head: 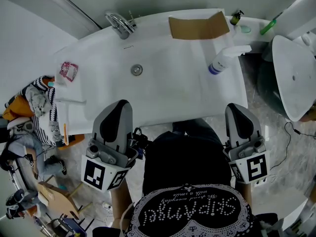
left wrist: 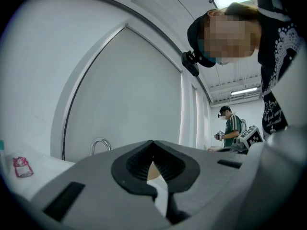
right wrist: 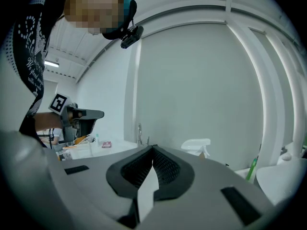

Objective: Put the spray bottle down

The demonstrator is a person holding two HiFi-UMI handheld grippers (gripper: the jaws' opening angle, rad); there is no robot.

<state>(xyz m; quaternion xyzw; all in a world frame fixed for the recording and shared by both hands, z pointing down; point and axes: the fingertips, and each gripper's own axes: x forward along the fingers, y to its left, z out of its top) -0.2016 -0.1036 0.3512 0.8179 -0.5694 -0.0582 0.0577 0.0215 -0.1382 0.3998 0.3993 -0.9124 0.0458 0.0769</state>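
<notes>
The white spray bottle [head: 223,59] with a blue-violet base stands on the white bathtub surface [head: 163,83] at its right side, with no gripper on it. Its trigger head [right wrist: 197,144] shows just beyond my right gripper's jaws. My left gripper [head: 120,104] hangs at the tub's near edge on the left, jaws shut and empty [left wrist: 152,145]. At the near edge on the right is my right gripper [head: 234,106], well short of the bottle, also shut with nothing between the pads [right wrist: 153,150].
A chrome faucet [head: 119,24] and a drain [head: 137,69] are at the tub's far left. A brown cardboard sheet [head: 197,26] lies at the back. A pink packet [head: 68,71] sits left, a small green bottle [head: 236,18] back right, a white basin [head: 294,78] far right.
</notes>
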